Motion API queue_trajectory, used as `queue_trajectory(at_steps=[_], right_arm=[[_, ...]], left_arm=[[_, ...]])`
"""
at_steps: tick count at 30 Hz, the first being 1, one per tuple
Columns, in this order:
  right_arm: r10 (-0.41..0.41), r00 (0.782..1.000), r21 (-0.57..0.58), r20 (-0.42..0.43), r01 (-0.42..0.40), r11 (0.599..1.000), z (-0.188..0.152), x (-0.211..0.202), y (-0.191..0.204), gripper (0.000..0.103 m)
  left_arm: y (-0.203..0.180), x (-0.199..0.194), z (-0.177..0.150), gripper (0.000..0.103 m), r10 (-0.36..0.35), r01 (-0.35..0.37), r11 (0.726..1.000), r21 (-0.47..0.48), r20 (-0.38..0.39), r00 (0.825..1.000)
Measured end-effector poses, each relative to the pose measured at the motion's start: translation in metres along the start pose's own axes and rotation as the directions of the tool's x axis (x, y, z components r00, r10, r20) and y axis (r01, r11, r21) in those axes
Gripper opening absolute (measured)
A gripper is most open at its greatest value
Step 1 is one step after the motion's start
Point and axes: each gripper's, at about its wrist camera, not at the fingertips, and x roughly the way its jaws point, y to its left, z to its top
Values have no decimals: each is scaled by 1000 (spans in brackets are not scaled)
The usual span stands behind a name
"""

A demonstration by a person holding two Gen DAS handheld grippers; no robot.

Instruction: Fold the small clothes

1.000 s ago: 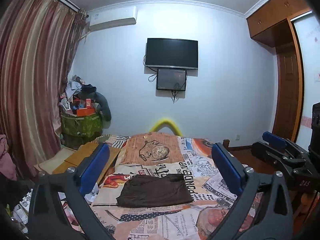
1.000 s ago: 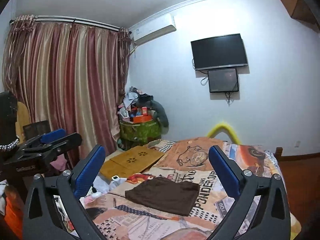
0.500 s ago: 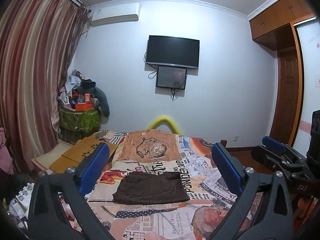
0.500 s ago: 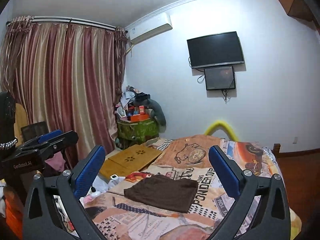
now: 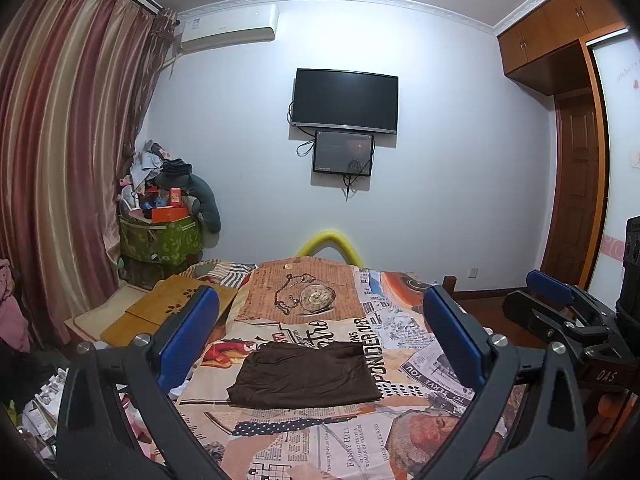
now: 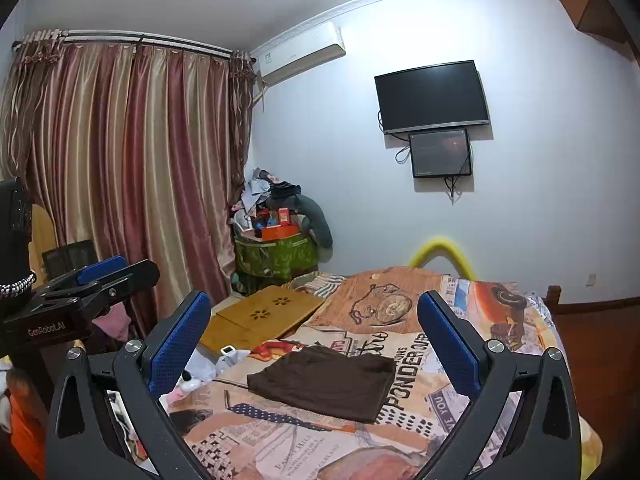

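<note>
One folded brown garment [image 5: 305,374] flat on bed [image 5: 320,440], mid newspaper-print cover; two hand-held grippers: left hand-held gripper [image 5: 320,334] spread wide, empty, above bed; right hand-held gripper [image 6: 316,332] likewise spread, empty; two wall screens [image 5: 346,100]

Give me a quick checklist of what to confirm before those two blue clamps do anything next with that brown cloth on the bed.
1. Left gripper open and holding nothing: ok.
2. Right gripper open and holding nothing: ok.
3. Brown garment lying flat on the bedspread, free of both grippers: ok.
4. Garment already folded into a neat rectangle: looks ok; layers underneath cannot tell.
5. Nothing lying on top of the garment: ok.
6. More small clothes waiting to be folded: cannot tell; none shows on the bedspread.
</note>
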Motion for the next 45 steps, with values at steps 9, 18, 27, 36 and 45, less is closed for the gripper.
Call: queue_trajectory(at_steps=[9,18,27,36,45], right_arm=[[-2,1000,10,-1,2,1000,0,-2,-2,103],[-7,1000,12,2,7,1000,1,-3,-3,103],[-13,1000,11,-2,13,1000,1,-3,-3,103],[-19,1000,16,-9,19,1000,1,-2,-2,103],[-19,1000,18,-11,20,1000,1,-1,-1,103]], left_arm=[[-1,2,-2,103,-5,5,1000,-2,-2,1000],[1,3,-6,103,-14,14,1000,-2,-10,1000],[2,6,-5,103,-25,25,1000,-1,-19,999],[1,9,-6,103,-41,42,999,6,-30,999],[2,10,-5,103,-43,43,999,7,-32,999]])
